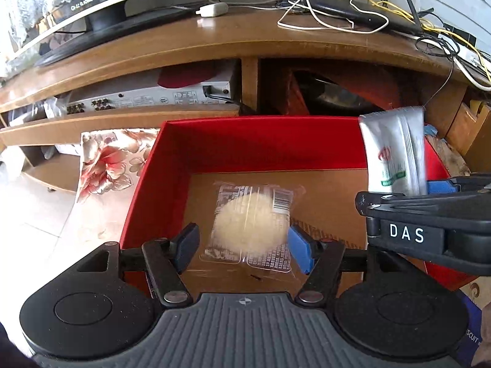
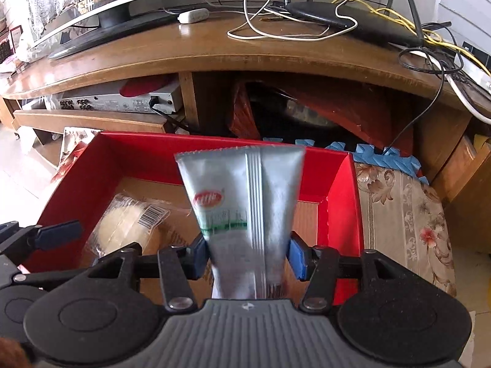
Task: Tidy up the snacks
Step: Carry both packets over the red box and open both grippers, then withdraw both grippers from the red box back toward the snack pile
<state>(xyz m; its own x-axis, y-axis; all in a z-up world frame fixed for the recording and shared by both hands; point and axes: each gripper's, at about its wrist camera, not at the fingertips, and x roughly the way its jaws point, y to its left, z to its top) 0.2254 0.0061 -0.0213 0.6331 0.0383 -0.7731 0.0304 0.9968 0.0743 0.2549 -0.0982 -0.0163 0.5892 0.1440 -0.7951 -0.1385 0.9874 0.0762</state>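
red box (image 1: 147,184) below, both tongs angled down, right tongs (image 2: 247,257) gripping silver packet (image 2: 245,202)

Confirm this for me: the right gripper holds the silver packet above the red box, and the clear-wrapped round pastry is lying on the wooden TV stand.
One thing is wrong: the clear-wrapped round pastry lies inside the red box, on its cardboard floor, not on the wooden TV stand. The left wrist view shows it. The rest stands: the right gripper holds the silver packet above the box.
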